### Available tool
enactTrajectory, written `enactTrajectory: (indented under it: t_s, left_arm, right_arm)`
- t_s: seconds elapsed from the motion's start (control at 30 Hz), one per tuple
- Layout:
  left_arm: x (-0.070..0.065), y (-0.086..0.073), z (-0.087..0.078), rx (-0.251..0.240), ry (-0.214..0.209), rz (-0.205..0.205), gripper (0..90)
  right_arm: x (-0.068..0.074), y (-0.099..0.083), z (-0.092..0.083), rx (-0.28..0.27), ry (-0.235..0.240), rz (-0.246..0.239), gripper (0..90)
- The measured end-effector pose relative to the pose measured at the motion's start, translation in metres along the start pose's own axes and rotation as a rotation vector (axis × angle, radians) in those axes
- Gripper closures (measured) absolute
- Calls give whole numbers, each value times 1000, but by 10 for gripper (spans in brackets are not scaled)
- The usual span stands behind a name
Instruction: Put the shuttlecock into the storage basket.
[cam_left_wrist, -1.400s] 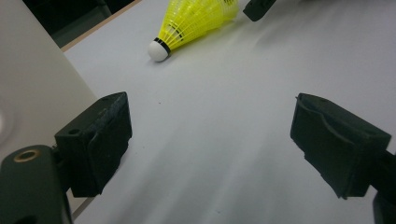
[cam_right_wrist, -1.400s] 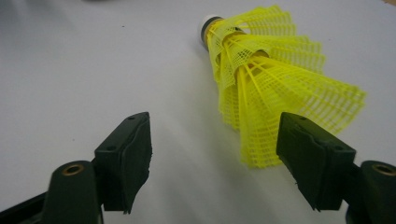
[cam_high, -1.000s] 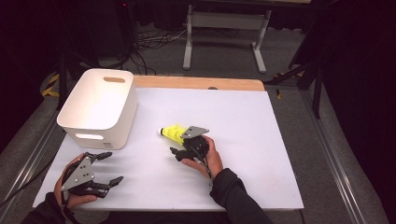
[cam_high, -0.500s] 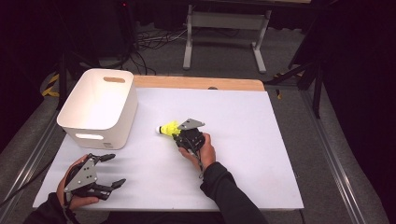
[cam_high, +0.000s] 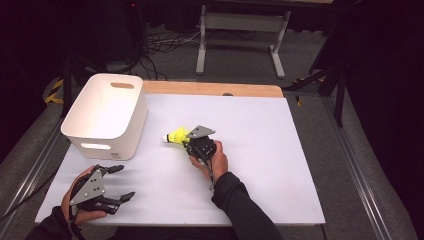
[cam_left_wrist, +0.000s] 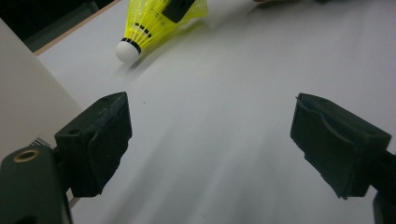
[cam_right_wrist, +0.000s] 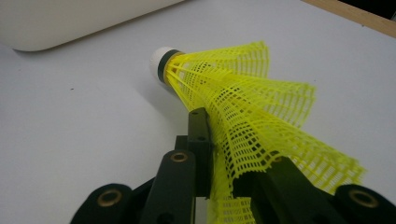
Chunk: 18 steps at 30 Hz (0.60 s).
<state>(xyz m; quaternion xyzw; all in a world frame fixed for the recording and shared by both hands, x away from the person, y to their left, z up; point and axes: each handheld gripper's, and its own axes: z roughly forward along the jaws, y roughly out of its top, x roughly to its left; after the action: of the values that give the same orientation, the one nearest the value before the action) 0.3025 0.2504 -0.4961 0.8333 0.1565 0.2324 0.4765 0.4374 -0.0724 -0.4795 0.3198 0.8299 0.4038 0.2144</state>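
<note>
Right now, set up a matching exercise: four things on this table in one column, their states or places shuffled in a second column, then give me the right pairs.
Things:
1. shuttlecock
2. white bin
3. left hand-held gripper
4. right hand-held gripper

States or places:
A. jaws apart, nothing between them
B. stands at the table's far left
C. yellow mesh skirt pinched, white cork tip pointing toward the bin
D. jaws closed on mesh

Pairs: 1-C, 2-B, 3-A, 4-D
</note>
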Motion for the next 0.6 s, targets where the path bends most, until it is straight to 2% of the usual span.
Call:
enactTrajectory:
  t_s: [0.13,0.3,0.43,0.57,0.6]
  left_arm:
    - [0,-1,1,2,0,-13,134]
    - [0,0,2,10,2,-8,134]
    - [-1,0,2,9,1,-12,134]
    - [0,0,2,12,-5,-11,134]
    - [0,0,2,12,-4,-8,134]
  right_arm:
    - [-2,-1,-5,-17,13,13,855]
    - [0,-3,-8,-16,38,11,874]
    - [1,-3,-7,-8,51,4,855]
    - [-2,-4,-6,-6,64,17,828]
    - [-3,-4,-6,-6,72,24,798]
